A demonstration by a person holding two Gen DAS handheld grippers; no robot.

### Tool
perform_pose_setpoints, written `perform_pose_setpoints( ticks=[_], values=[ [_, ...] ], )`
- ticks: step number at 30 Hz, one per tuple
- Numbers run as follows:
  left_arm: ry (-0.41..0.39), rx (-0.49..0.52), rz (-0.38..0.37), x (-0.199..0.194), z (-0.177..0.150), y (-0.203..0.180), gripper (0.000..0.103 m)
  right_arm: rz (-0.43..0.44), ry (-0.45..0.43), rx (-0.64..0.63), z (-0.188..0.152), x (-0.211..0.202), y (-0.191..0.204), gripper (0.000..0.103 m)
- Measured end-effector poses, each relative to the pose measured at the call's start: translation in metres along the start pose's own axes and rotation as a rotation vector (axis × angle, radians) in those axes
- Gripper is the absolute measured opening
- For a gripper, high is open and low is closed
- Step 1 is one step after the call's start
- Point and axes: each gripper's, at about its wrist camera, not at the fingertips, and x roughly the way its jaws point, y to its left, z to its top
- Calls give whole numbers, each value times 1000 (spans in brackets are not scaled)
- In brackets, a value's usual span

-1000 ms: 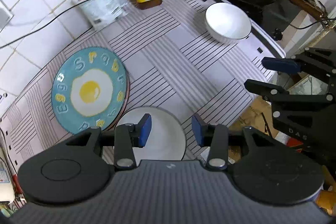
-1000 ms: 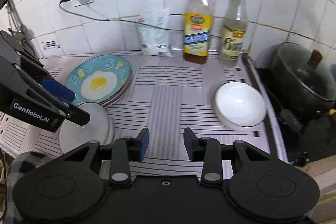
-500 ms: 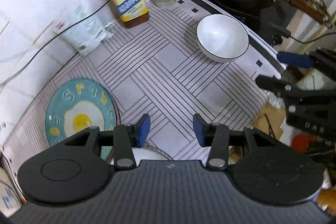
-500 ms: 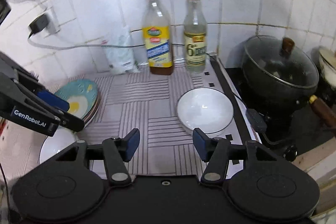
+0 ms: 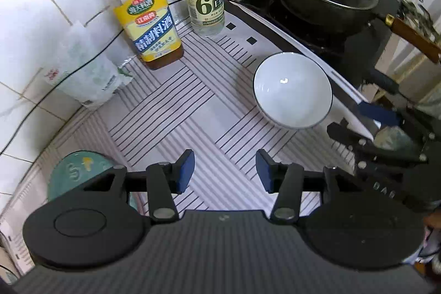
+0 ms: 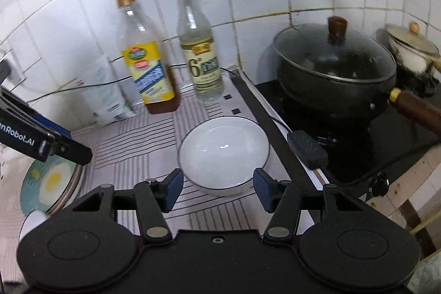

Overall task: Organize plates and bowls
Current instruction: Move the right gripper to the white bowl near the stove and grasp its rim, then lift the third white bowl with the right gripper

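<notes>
My right gripper (image 6: 217,190) is closest to me, with its jaws wide open and holding nothing. The white bowl (image 6: 223,152) sits on the striped table (image 6: 137,145) just past them, and its near side dips down between the two blue pads (image 6: 173,188). I cannot tell if a pad touches it.

My left gripper (image 5: 224,171) has its jaws open too, and they are empty. It hangs over bare stripes, well to the left of the bowl.

Farther left of the bowl lies the blue egg plate (image 6: 51,179), stacked on another plate. A bit of a second white dish (image 6: 33,219) peeks out at the plate's near edge.

Behind the bowl, by the tiled wall, stand a yellow-label bottle (image 6: 147,73) and a clear bottle (image 6: 201,57). To the right of the bowl, a black pot (image 6: 335,73) with a glass lid sits on the stove.
</notes>
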Motion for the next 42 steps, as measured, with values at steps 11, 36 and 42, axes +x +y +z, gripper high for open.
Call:
perform_pose_setpoints(
  ticks=[11, 36, 42],
  values=[
    [-71, 4, -1, 35, 19, -22, 63, -127, -43, 17, -10, 36, -16, 61],
    [-41, -155, -103, 130, 27, -19, 28, -172, 15, 105, -10, 82, -17, 38],
    [-33, -207, -145, 131, 28, -21, 12, -188, 36, 116, -5, 89, -15, 30]
  ],
)
